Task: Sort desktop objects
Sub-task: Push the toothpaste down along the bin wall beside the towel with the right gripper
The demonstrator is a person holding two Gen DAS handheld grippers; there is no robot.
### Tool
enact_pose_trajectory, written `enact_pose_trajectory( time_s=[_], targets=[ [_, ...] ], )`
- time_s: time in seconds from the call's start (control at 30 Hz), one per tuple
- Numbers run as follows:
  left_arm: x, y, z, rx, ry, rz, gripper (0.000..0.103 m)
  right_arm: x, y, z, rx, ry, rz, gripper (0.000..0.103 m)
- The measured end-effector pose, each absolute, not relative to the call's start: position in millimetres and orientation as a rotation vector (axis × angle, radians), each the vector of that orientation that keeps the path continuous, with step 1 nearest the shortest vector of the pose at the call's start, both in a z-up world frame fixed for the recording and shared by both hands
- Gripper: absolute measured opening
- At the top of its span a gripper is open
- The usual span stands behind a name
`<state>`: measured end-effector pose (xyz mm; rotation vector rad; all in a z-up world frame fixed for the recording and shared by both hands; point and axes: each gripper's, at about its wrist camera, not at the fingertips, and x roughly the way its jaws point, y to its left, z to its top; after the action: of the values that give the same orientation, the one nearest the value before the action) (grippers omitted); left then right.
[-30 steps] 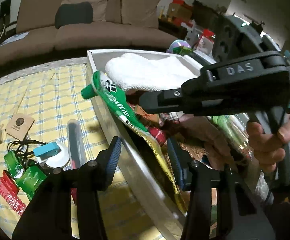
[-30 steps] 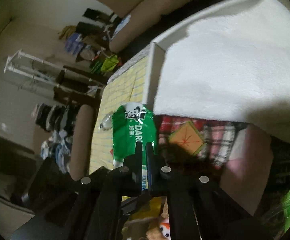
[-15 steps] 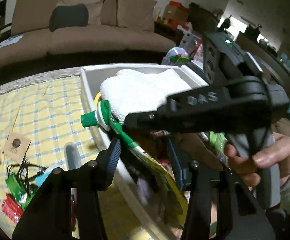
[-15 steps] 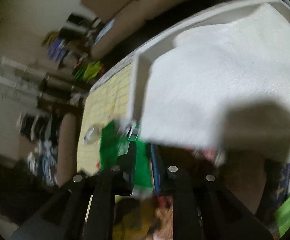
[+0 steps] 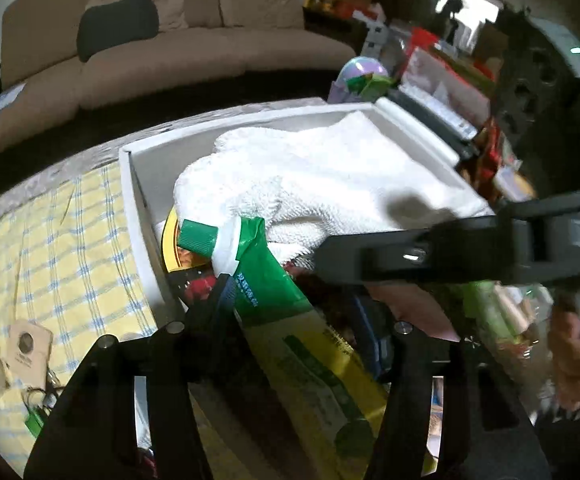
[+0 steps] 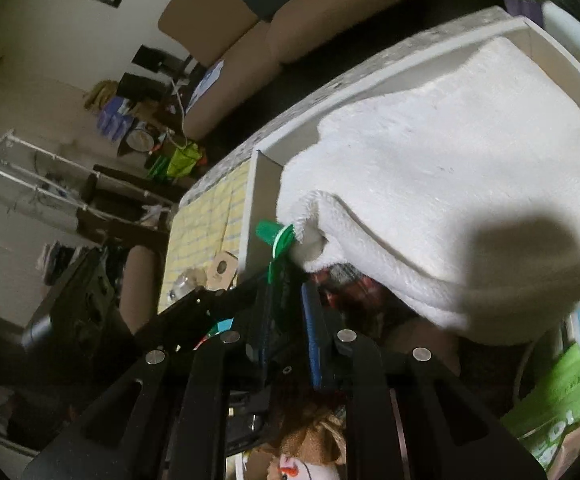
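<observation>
Toothpaste tube (image 5: 274, 300) lies inside the box (image 5: 138, 216), cap pointing ahead, long axis along the left gripper (image 5: 293, 304), whose opening jaws straddle but do not press it. Right gripper (image 6: 286, 300), narrowly parted, holds nothing; tube sits left of it.

A: Dim indoor light in both wrist views; the fluffy white towel (image 5: 329, 172) is the brightest surface, lit from above.

B: A soft, round grey shadow falls across the towel's near end in the right wrist view, and a smaller one shows in the left.

A: Fisheye bending curves the long beige fabric sofa (image 5: 162, 52) and the white rectangular box's wall (image 6: 369, 80); black vignette fills the corners.

B: Blur smears the person's hand (image 5: 577, 356) at the left view's right edge. A bright patch glares far back at upper right, washed out.

A: The black gripper frames below sit nearly silhouetted.
</observation>
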<state>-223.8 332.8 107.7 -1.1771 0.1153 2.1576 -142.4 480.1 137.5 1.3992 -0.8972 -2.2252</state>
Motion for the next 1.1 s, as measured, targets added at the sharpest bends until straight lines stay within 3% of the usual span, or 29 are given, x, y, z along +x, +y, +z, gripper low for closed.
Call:
enact_pose_trajectory(
  time_s=[0.33, 0.57, 0.67, 0.73, 0.77, 0.83, 0.93, 1.0, 1.03, 1.1],
  targets=[
    [-142.3, 297.6, 113.6, -1.083, 0.023, 2.143, 0.055, -143.4, 435.3, 125.3, 1.399, -0.825, -2.175, 0.016],
    [-153.2, 297.2, 109.1, -1.102, -0.01, 2.119, 0.051, -135.7, 426.0, 124.3, 1.462, -0.813, -2.147, 0.018],
    [-160.0, 285.5, 106.9, -1.095, -0.12, 2.076, 0.048, -140.0, 439.7, 126.0, 1.448, -0.918, -2.133, 0.029],
    [-164.4, 279.5, 105.1, -1.104, -0.167, 2.062, 0.047, -141.5, 441.0, 128.6, 1.449, -0.918, -2.144, 0.052],
    [-166.0, 277.3, 104.3, -1.105, -0.186, 2.06, 0.047, -143.7, 438.9, 129.3, 1.476, -0.869, -2.167, 0.057],
    [-168.9, 270.6, 102.2, -1.105, -0.253, 2.038, 0.047, -148.7, 433.0, 124.4, 1.515, -0.828, -2.143, 0.061],
    [-172.9, 256.3, 95.7, -1.091, -0.424, 1.957, 0.047, -154.7, 427.2, 102.5, 1.587, -0.915, -1.982, 0.065],
    [-176.0, 249.2, 91.3, -1.081, -0.516, 1.91, 0.047, -153.7, 425.1, 97.6, 1.577, -0.922, -1.978, 0.061],
    [-176.3, 246.8, 89.4, -1.075, -0.549, 1.891, 0.047, -151.5, 426.2, 99.3, 1.547, -0.918, -2.004, 0.046],
    [-176.4, 248.8, 89.4, -1.067, -0.537, 1.884, 0.047, -148.0, 429.7, 102.2, 1.512, -0.92, -2.015, 0.034]
  ],
)
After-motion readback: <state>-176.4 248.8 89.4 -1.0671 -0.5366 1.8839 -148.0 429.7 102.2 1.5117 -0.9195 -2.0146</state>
